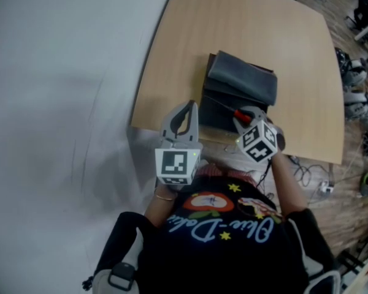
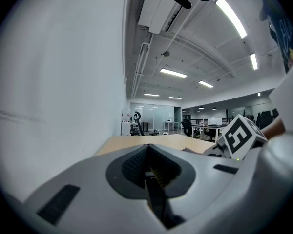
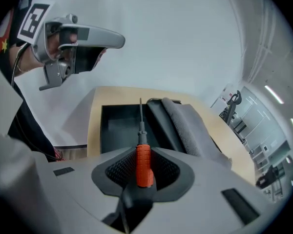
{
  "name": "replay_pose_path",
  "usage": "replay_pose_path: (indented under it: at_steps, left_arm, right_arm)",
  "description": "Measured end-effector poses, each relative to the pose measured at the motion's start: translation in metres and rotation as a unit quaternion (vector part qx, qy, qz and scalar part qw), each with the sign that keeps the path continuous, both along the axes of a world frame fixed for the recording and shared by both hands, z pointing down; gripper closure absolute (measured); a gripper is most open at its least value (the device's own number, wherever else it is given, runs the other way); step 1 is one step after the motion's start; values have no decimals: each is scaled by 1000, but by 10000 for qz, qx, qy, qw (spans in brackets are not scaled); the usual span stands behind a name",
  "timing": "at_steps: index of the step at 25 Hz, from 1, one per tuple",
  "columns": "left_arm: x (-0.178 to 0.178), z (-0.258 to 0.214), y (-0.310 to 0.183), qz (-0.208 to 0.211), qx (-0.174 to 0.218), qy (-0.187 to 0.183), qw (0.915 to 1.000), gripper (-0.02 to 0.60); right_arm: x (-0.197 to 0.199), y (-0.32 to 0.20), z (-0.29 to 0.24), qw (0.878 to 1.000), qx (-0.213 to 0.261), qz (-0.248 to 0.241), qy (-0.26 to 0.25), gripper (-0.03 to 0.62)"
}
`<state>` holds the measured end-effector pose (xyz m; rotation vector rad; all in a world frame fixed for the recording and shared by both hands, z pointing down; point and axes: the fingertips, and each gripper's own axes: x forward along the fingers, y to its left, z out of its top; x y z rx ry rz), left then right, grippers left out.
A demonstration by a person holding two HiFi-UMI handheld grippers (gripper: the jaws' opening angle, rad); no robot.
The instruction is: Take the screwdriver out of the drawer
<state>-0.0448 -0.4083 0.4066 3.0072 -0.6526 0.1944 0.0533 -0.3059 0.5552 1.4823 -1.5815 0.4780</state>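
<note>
At the near edge of the wooden bench [image 1: 233,17], about midway along it: one low dark cabinet [image 1: 216,100], its drawer [image 3: 118,126] pulled out toward the person. A folded grey cloth [image 1: 244,78] lies on the cabinet's top, lapping over its right side.

Item, screwdriver [image 3: 143,164]: orange-red ribbed handle, dark collar, thin metal shaft. It is held above the front of the open drawer. The shaft points away from the person toward the bench's far edge, with the tip over the drawer's cavity. Whether the tip is fully clear of the drawer's walls cannot be told.

Item, right hand-held gripper [image 3: 142,150]: tilted steeply downward over the drawer's front. Its jaws pinch the screwdriver by the handle, one pad on each side. Its marker cube [image 1: 258,141] sits at the bench's near edge.

Item, left hand-held gripper [image 2: 149,150]: roughly level, tips over the bench toward its near left corner, just beside the cabinet's left side. Whether it touches the cabinet cannot be judged. Its jaws are pressed together with nothing between them.

Surroundings: a white wall [image 1: 61,72] runs along the bench's left edge. The person wears a dark shirt [image 1: 221,237] with pale lettering and a thin bracelet [image 1: 165,196] at the left wrist.
</note>
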Motion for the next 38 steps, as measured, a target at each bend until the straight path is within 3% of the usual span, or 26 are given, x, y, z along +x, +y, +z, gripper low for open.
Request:
replay_pose_path:
  at_steps: [12, 23, 32, 38]
  left_arm:
    - [16, -6, 17, 272, 199, -108, 9994, 581]
    - [28, -11, 40, 624, 438, -138, 9970, 581]
    - [31, -17, 55, 722, 347, -37, 9968, 581]
    - [28, -17, 60, 756, 312, -18, 9966, 581]
  right_arm:
    - [2, 16, -58, 9901, 1203, 701, -189, 502]
    - [0, 31, -114, 9656, 2132, 1312, -706, 502]
    - [0, 44, -149, 9389, 2837, 1619, -1080, 502]
    - [7, 53, -159, 9306, 3010, 1828, -996, 502]
